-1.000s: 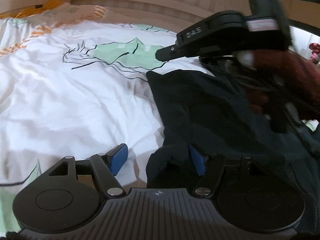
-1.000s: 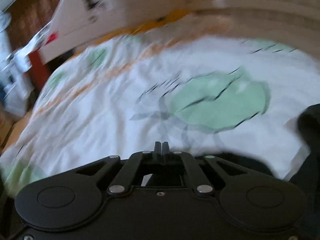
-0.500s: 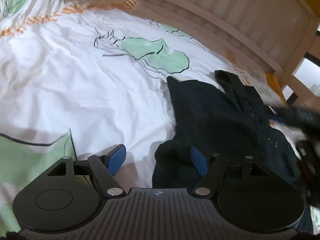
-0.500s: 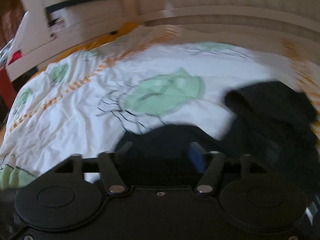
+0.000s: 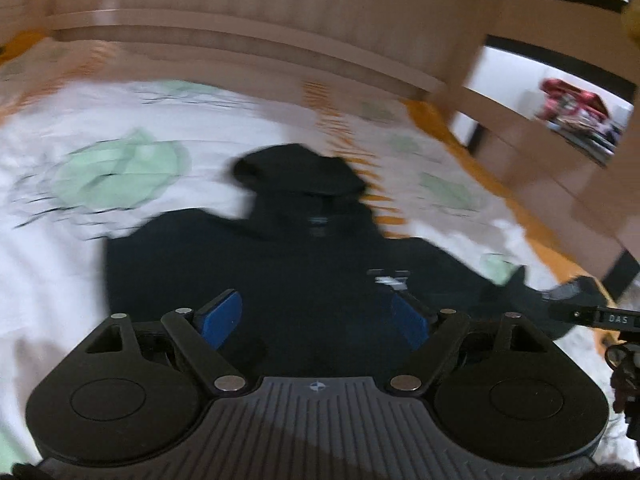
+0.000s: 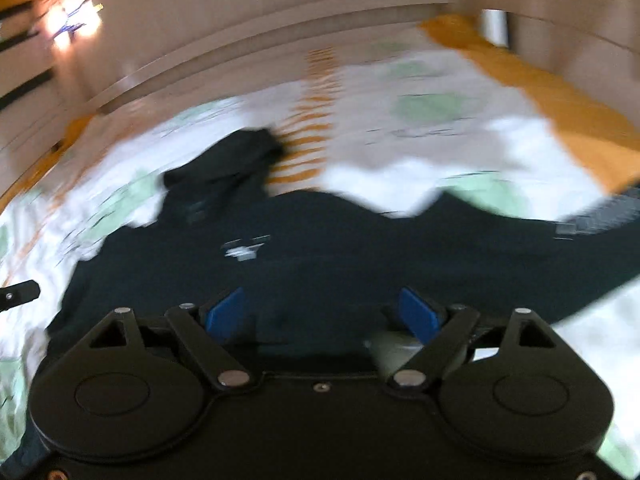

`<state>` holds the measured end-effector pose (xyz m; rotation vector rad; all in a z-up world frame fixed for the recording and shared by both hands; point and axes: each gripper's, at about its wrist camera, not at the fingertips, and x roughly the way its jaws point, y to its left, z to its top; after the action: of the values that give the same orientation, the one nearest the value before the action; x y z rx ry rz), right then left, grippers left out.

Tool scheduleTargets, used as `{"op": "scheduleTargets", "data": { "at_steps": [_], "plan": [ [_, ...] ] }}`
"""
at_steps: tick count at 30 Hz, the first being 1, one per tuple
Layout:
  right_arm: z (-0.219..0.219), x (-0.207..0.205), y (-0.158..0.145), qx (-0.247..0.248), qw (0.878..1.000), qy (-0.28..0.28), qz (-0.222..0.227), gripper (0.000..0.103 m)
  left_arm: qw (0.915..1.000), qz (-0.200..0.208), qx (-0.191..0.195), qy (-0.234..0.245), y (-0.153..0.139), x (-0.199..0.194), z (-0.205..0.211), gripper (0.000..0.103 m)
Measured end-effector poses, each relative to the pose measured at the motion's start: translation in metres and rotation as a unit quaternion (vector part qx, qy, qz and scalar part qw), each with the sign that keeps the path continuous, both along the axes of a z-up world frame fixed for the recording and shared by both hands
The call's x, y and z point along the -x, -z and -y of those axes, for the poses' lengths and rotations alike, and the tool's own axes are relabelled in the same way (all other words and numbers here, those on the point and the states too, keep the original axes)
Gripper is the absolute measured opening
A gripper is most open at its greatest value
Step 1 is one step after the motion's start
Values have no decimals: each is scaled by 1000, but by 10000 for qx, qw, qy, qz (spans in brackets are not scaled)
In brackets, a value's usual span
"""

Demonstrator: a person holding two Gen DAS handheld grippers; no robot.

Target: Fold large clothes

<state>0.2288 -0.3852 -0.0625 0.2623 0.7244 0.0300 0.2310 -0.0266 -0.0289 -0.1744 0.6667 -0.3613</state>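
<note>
A dark hoodie (image 5: 304, 264) lies spread flat on a bed (image 5: 48, 264) with a white cover printed in green and orange. Its hood (image 5: 296, 172) points away from both tools, toward a pale wooden frame (image 5: 240, 48) at the far side. The left gripper (image 5: 316, 316) hangs above the hoodie's body, its blue pads (image 5: 222, 314) wide apart and still spreading, nothing between them but the cloth lying below. The right gripper (image 6: 322, 312) is likewise over the dark cloth, jaws opening and gripping nothing (both views are blurred). One sleeve (image 6: 540, 240) stretches out to the right gripper's right. The right gripper's tip (image 5: 588, 312) shows at the left view's right edge.
</note>
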Motion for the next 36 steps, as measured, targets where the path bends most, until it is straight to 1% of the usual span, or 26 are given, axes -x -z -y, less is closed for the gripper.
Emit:
{"op": "scheduleTargets", "data": {
  "at_steps": [2, 5, 8, 12, 15, 18, 20, 21, 23, 25, 27, 28, 29, 31, 33, 35, 36],
  "plan": [
    [23, 4, -3, 44, 9998, 207, 23, 87, 9997, -79, -23, 226, 4, -12, 32, 82],
    [60, 7, -4, 65, 9985, 529, 90, 87, 9986, -251, 29, 473, 16, -24, 69, 82],
    [99, 6, -4, 292, 9956, 879, 106, 87, 9974, -372, -83, 603, 29, -31, 99, 82],
    [153, 0, -2, 718, 9884, 1333, 77, 87, 9964, -530, -186, 634, 44, -41, 123, 82],
    [191, -10, 2, 958, 9811, 1683, -54, 87, 9955, -676, -235, 619, 56, -52, 138, 82],
    [221, -21, 8, 1177, 9738, 1937, -205, 88, 9938, -813, -379, 655, 66, -63, 154, 82],
    [236, -29, 16, 1200, 9705, 2056, -375, 93, 9919, -899, -571, 690, 79, -70, 164, 84],
    [242, -31, 20, 1201, 9689, 2114, -454, 94, 9916, -841, -680, 704, 81, -70, 168, 86],
    [252, -35, 31, 1099, 9693, 2110, -630, 94, 9901, -642, -930, 828, 87, -69, 178, 94],
    [260, -37, 42, 894, 9708, 2097, -751, 94, 9882, -524, -1150, 862, 90, -66, 186, 98],
    [267, -32, 48, 555, 9720, 2169, -710, 94, 9873, -452, -1254, 860, 92, -64, 191, 100],
    [269, -30, 49, 405, 9721, 2214, -658, 89, 9870, -425, -1286, 868, 93, -63, 193, 102],
    [271, -25, 49, 284, 9720, 2261, -570, 82, 9869, -406, -1300, 868, 93, -63, 193, 102],
    [271, -19, 45, 216, 9734, 2239, -447, 47, 9871, -430, -1271, 876, 91, -63, 192, 102],
    [269, -16, 35, 120, 9778, 2062, -348, 28, 9892, -504, -1076, 862, 85, -66, 190, 101],
    [262, -16, 17, 210, 9801, 1962, -206, 28, 9927, -614, -671, 789, 78, -68, 185, 101],
    [257, -15, 6, 226, 9817, 1889, -89, 28, 9936, -651, -527, 763, 76, -70, 187, 101]
  ]
}}
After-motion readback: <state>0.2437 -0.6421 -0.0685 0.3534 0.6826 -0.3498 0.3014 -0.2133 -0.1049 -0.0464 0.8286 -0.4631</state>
